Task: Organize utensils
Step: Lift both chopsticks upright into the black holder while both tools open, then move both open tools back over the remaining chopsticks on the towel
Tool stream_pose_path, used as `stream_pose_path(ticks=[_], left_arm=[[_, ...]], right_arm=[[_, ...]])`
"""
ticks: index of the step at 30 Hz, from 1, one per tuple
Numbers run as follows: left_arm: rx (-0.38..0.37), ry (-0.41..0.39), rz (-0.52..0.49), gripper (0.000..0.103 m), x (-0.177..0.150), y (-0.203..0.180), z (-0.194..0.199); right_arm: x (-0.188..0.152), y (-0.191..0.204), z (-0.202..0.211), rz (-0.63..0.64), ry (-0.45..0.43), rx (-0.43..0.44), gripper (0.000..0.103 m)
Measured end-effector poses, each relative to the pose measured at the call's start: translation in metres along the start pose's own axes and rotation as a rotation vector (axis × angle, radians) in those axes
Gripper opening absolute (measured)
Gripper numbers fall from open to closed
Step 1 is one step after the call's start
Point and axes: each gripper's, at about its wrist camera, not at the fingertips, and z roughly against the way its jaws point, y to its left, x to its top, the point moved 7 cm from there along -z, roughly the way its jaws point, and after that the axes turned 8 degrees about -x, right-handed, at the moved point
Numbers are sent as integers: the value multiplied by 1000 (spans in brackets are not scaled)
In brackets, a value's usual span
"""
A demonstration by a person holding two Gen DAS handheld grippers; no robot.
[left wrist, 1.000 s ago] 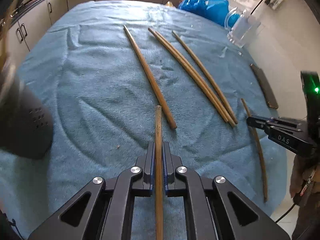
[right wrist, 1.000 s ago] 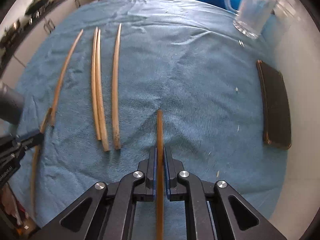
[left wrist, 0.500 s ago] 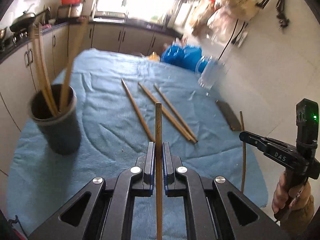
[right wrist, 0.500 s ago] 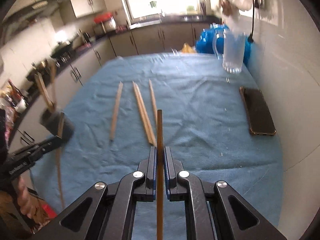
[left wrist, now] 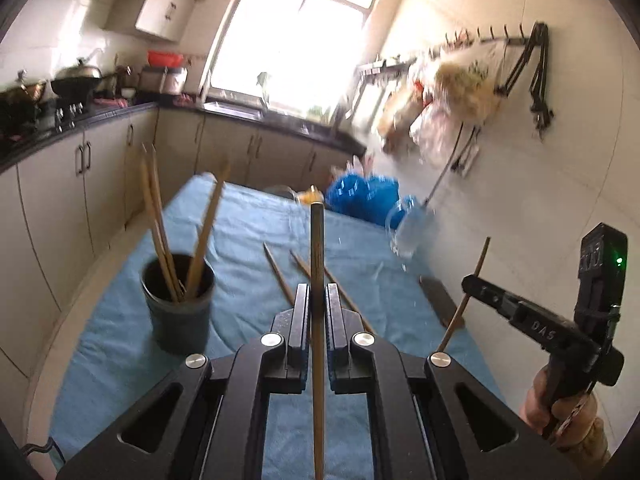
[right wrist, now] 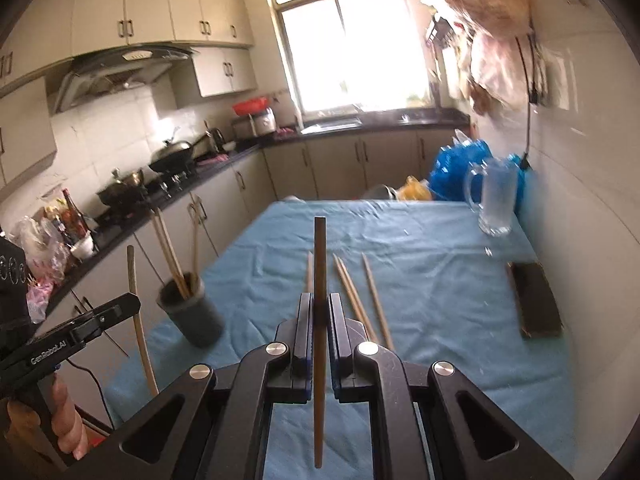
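My left gripper (left wrist: 316,300) is shut on a wooden chopstick (left wrist: 317,248) that points forward and up, raised above the blue cloth. My right gripper (right wrist: 319,308) is shut on another chopstick (right wrist: 319,256), also raised. Each gripper shows in the other's view, the right one (left wrist: 472,280) and the left one (right wrist: 132,304), each with its stick. A dark cup (left wrist: 178,300) with three chopsticks standing in it sits at the left of the table; it also shows in the right wrist view (right wrist: 192,316). Loose chopsticks (right wrist: 356,296) lie on the cloth ahead.
A glass mug (right wrist: 494,200) stands at the far right of the table. A dark phone (right wrist: 536,300) lies by the right wall. Blue bags (left wrist: 360,200) sit behind the table. Kitchen cabinets and a counter run along the left.
Both grippers have lifted and tilted up from the cloth, each holding its chopstick. The views now take in the cup and the kitchen.
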Motion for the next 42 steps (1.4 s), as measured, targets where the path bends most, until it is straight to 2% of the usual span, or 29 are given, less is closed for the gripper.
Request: stream_pose_path(ticks=[5, 10, 20, 23, 25, 31, 35, 40, 41, 42], left_arm=[[54, -116, -14, 6, 37, 15, 23], [141, -231, -11, 6, 80, 45, 39], [265, -365, 18, 6, 134, 105, 27], [280, -359, 15, 6, 138, 115, 11], [284, -326, 23, 6, 135, 124, -5], [296, -182, 77, 6, 104, 154, -51], [306, -136, 89, 6, 92, 161, -63], [318, -130, 94, 7, 90, 159, -61], [322, -129, 96, 9, 89, 158, -59], [329, -129, 102, 17, 89, 157, -57]], right_arm=[[27, 29, -8, 2, -36, 52, 7], [58, 66, -15, 20, -79, 117, 7], [120, 144, -45, -26, -178, 259, 7], [125, 162, -63, -14, -202, 249, 7], [123, 172, -80, -1, -194, 240, 7], [96, 178, -138, 7, -58, 233, 7], [80, 168, -160, -1, 10, 232, 7], [74, 161, -170, -28, 47, 245, 8], [74, 160, -171, -36, 52, 244, 9], [74, 159, -170, -43, 57, 248, 12]])
